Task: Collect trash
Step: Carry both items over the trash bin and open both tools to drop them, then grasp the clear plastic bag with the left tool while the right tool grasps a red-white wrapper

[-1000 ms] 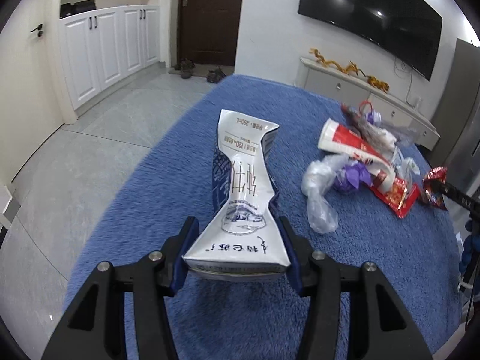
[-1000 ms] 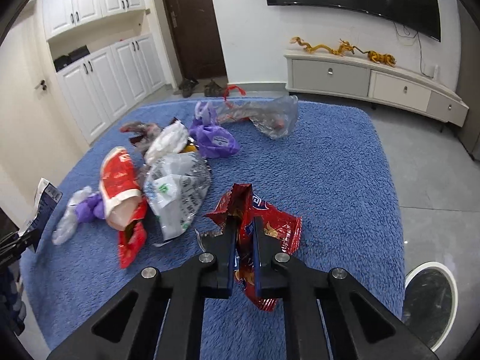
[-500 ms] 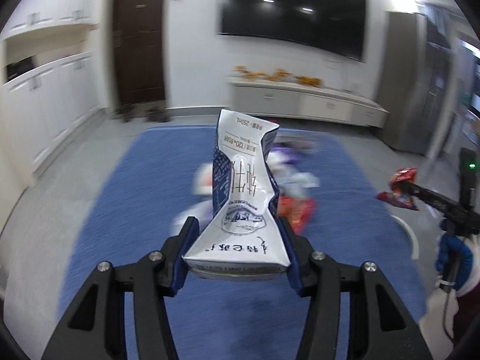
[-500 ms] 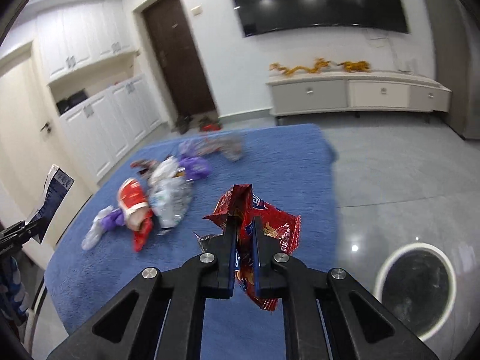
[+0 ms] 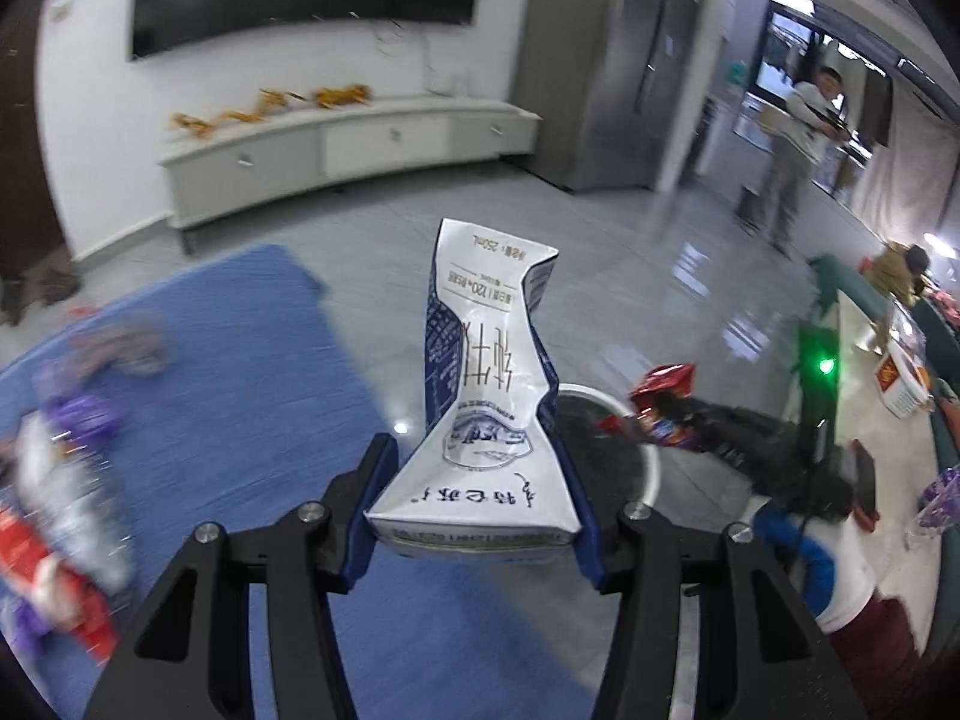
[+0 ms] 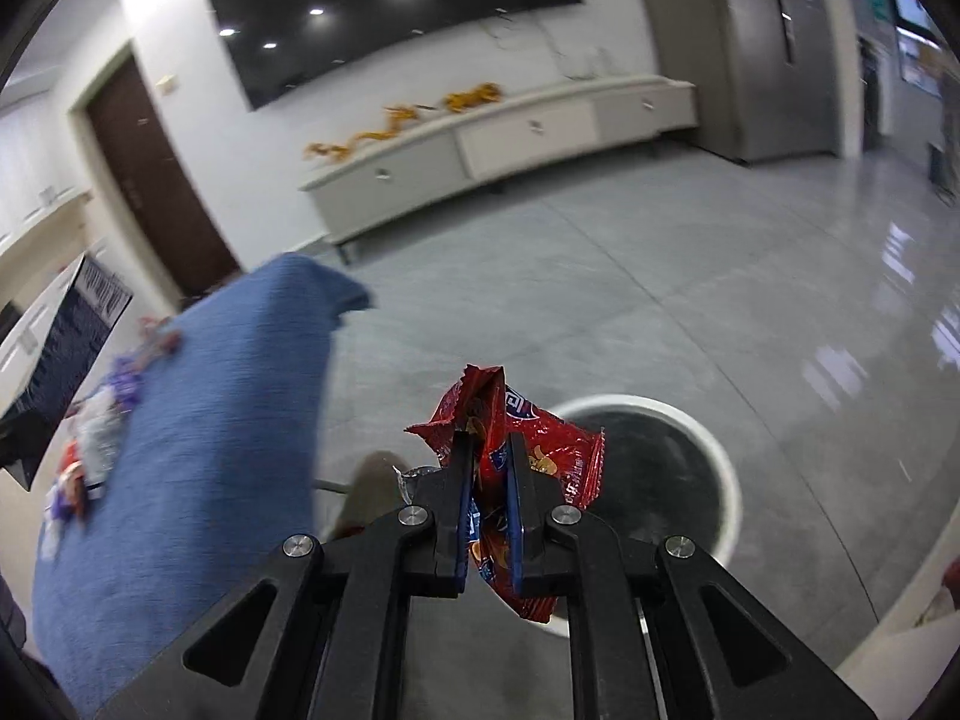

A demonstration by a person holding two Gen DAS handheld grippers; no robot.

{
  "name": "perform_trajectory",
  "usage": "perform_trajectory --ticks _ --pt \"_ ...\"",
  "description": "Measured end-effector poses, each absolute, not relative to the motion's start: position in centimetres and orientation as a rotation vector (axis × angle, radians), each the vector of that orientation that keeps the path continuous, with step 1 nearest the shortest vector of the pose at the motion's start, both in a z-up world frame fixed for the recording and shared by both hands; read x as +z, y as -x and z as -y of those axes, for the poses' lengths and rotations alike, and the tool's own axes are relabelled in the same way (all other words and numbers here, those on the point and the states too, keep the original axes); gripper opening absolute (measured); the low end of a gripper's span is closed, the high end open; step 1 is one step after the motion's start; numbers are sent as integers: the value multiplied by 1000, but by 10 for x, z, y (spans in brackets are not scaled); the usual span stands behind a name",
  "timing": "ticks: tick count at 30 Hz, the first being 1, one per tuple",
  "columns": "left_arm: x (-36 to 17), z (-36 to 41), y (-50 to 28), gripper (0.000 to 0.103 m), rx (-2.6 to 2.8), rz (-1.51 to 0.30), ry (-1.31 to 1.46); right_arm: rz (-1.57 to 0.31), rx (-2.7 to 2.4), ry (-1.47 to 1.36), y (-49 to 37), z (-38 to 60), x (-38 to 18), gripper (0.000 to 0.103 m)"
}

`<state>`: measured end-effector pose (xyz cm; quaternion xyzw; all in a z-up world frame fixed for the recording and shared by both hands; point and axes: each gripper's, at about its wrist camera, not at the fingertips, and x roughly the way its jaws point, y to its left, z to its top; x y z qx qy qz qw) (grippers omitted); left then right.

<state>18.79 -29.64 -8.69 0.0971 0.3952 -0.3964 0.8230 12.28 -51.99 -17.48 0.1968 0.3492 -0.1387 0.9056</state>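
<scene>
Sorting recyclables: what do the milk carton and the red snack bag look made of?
Milk carton: likely coated paperboard, smooth printed surface, stiff creases where crushed. Red snack bag: thin glossy plastic film, probably foil-lined; it crumples and shines.

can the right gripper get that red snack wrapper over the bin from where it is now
Probably yes. The right gripper is shut on the red snack wrapper, and the white-rimmed bin sits open on the floor just beyond it, with nothing visible in between.

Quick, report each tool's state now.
Left tool: shut on the milk carton.
Right tool: shut on the red snack wrapper.
</scene>
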Motion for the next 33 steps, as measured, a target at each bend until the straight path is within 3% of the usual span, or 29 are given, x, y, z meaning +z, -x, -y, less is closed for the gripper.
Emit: perform_trajectory --ticks 7,8,11,12,21,33 --pt "-128 402 -212 51 -948 -971 -204 -778 -370 -474 -137 569 -211 13" --pt "-135 414 -218 51 -957 -992 -197 -785 -379 -480 -137 573 -215 17" --pt "-151 437 -232 60 -987 -1069 -168 -809 -408 -502 -140 587 -228 50" --pt "-156 443 -235 60 -982 -1081 -164 -819 -422 -502 -140 590 -231 52" --pt "-133 399 -234 61 -904 -964 -175 -807 -439 -498 -128 592 -222 52" --pt "-57 289 -220 61 -722 -754 -172 -601 -241 -345 -139 496 -107 52"
